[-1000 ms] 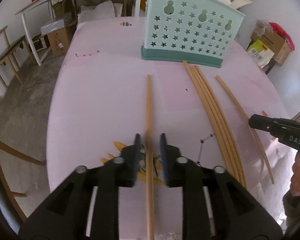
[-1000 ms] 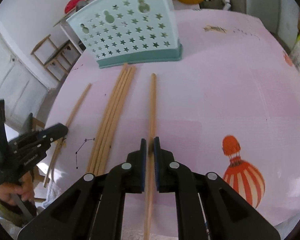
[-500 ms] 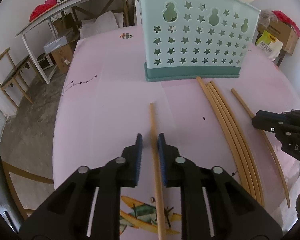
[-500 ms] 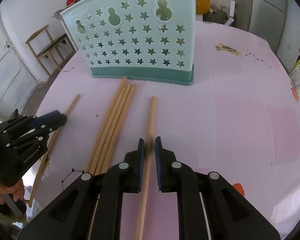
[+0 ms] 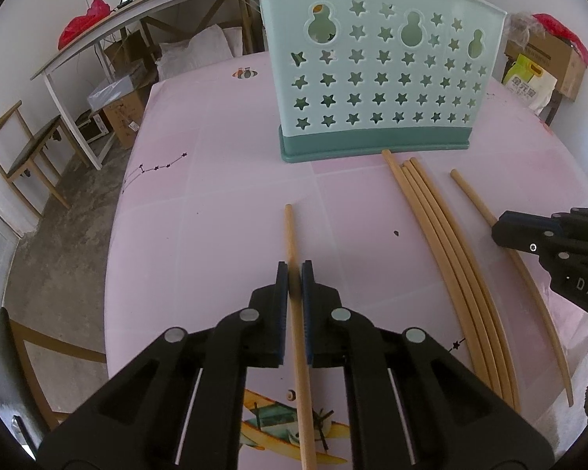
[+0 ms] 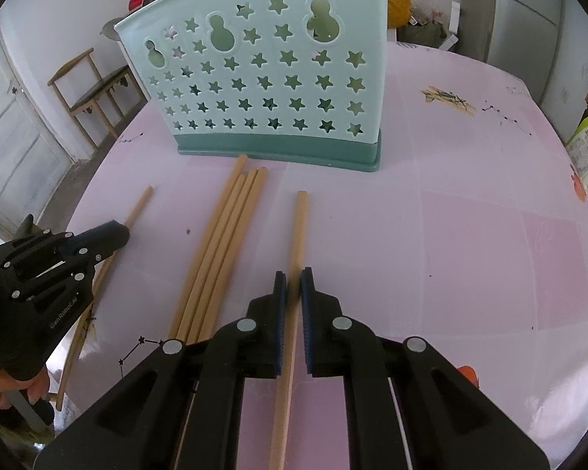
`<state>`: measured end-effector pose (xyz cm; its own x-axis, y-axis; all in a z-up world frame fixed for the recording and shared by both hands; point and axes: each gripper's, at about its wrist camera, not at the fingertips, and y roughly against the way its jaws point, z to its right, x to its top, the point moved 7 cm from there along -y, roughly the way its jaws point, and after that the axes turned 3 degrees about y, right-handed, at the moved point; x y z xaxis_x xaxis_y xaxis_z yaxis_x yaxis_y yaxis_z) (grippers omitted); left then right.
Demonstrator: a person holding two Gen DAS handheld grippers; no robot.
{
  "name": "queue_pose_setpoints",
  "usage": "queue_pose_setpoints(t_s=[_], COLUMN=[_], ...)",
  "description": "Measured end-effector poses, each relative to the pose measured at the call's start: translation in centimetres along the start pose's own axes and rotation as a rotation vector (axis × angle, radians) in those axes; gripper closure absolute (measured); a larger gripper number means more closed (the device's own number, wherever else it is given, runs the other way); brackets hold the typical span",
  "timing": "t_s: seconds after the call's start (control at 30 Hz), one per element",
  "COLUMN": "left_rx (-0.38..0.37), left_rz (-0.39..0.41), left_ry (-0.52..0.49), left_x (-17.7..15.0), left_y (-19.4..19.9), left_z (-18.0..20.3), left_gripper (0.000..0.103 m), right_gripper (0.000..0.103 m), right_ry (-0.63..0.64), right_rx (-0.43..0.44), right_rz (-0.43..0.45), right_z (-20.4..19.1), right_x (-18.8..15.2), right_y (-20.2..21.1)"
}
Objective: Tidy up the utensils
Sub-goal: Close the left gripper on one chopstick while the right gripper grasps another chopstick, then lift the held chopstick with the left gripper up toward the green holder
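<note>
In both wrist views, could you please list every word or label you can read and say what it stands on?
"DAS": cut off at the frame edge, on the right gripper.
"GenRobot.AI": on the left gripper.
Green characters on the white bag: too blurred to read.

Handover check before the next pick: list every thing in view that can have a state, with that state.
left gripper, shut on the left chopstick; its jaws have just been closing.
right gripper, shut on the right chopstick.
four loose chopsticks, lying side by side on the table, ungripped.
utensil holder, upright; contents cannot be told.
</note>
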<state>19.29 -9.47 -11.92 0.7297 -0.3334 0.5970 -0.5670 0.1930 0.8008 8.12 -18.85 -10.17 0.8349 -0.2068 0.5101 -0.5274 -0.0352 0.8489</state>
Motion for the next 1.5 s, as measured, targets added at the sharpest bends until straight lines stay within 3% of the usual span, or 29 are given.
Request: queue_pose_setpoints(t_s=[0.7,1.03,1.5], left_rx=[0.006,0.014,0.014], left_rz=[-0.008,-0.005,-0.005], left_ry=[-0.025,-0.031,-0.028], left_x=[0.4,0.5,0.6], left_y=[-0.2,-0.5,-0.5], left_z=[0.2,0.2,0.1], left_gripper=[0.097,0.097,0.097], right_gripper=[0.095,0.095,0.096], right_ry=[-0.003,0.031,-0.009], right_rx=[0.054,0.022,0.006], right_rz=[-0.04,-0.039,-0.045], right_z=[0.2,-0.3,1.4], right_x=[0.5,1.2,-0.5], right_y=[-0.4,-0.7,0.5])
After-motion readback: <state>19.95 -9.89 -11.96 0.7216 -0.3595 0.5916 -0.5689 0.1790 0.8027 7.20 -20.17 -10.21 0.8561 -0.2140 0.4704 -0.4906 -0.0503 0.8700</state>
